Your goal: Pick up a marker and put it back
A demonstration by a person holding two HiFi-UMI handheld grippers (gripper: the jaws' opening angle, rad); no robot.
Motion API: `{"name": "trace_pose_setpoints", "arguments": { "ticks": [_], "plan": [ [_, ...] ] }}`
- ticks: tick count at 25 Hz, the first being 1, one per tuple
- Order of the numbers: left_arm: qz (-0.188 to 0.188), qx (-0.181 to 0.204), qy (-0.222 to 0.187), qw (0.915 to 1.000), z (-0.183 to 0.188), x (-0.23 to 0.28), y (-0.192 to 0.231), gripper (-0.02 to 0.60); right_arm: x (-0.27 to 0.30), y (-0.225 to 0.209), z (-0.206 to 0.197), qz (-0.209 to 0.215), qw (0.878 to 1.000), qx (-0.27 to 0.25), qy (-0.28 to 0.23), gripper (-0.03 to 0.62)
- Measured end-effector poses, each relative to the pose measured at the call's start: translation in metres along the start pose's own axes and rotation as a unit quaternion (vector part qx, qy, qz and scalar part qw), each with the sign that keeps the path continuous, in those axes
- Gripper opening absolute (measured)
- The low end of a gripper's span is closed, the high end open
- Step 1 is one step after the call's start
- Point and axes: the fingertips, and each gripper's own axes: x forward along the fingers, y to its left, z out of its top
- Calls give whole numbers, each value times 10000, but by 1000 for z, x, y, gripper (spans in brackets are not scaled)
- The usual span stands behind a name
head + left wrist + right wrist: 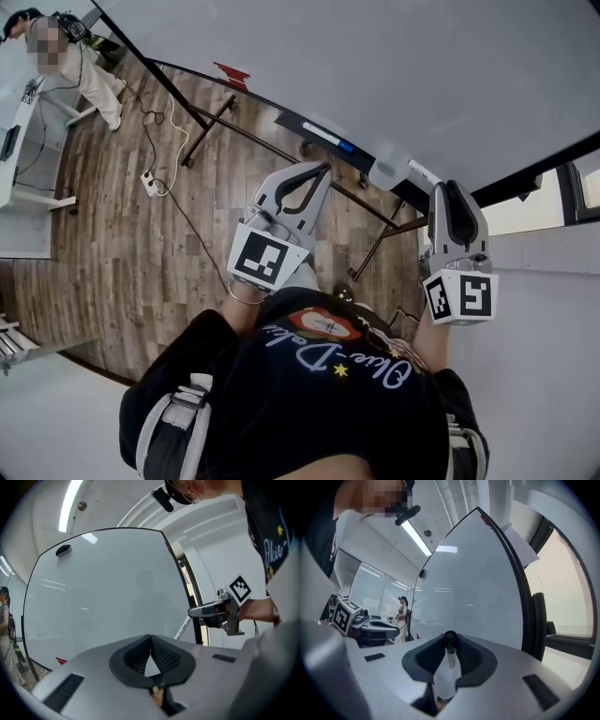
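Note:
My right gripper (450, 641) is shut on a white marker (448, 670) whose black cap points at the whiteboard (478, 588). In the head view the right gripper (451, 190) is held up near the board's lower edge, and the marker (420, 171) pokes out toward the board (375, 66). The left gripper view shows the marker (183, 629) slanting down from the right gripper (193, 613), close to the board's right frame. My left gripper (150, 639) is shut with nothing in it, and it hangs left of the right one, the left gripper (317, 176) just below the board.
A tray along the board's bottom edge carries a blue-tipped marker (343, 145). A black round piece (63, 550) sticks to the board at upper left. The board's stand legs (214, 117) and a power strip with cables (152, 178) lie on the wood floor. A person (89, 70) stands far left.

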Motion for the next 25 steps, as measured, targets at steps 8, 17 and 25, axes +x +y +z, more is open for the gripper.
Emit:
{"name": "trace_pose_setpoints", "arguments": {
  "ticks": [8,17,25],
  "plan": [
    [108,-32,105,9999,-4,-5,11,3,22,6,-18,140,9995,-72,260,71],
    [203,-72,125,9997,-9,-8,20,3,41,13,-44,286,9979,23,587,71],
    [334,-156,181,9992,-18,-11,27,3,57,14,-72,328,9961,2,821,72]
  ]
}}
